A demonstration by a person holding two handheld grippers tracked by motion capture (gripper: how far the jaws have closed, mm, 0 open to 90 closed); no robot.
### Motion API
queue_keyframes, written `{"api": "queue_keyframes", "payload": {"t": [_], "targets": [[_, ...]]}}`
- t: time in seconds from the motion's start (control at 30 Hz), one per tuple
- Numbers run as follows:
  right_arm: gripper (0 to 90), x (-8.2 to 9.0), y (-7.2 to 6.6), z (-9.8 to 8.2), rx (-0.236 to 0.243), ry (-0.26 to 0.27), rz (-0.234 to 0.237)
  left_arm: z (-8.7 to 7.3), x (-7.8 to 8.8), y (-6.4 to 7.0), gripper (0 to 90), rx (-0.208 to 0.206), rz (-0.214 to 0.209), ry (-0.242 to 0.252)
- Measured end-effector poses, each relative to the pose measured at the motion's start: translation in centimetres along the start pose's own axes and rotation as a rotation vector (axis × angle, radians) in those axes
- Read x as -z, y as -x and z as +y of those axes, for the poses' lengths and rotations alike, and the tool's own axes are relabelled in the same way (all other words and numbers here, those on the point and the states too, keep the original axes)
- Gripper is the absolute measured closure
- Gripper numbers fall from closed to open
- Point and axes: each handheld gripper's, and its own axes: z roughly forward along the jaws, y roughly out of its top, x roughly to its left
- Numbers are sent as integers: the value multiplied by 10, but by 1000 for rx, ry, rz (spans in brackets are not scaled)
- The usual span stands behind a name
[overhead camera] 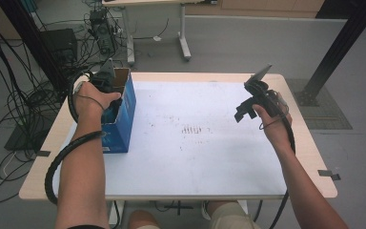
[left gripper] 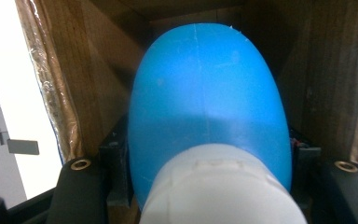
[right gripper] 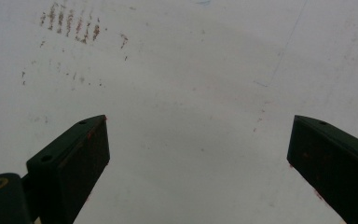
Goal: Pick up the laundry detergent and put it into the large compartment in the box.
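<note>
Blue bottle: clamped between left gripper jaws, inside box at table's left edge; right gripper jaws apart.

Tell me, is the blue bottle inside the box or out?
Inside: the blue bottle, clamped in the left gripper, sits between the box's brown walls.

- Your box stands on the table at its left edge, towards the far side.
- Your left gripper reaches down into that box; a bottle sits between its jaws, cap nearest, seemingly inside the box.
- Your right gripper hangs above the table's right part, well apart from the box.
</note>
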Motion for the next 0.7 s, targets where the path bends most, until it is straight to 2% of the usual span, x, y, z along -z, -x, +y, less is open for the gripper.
{"api": "queue_keyframes", "payload": {"t": [0.7], "targets": [[56, 1, -1, 1, 2, 0, -4, 0, 0, 0, 368, 2, 0, 1]]}}
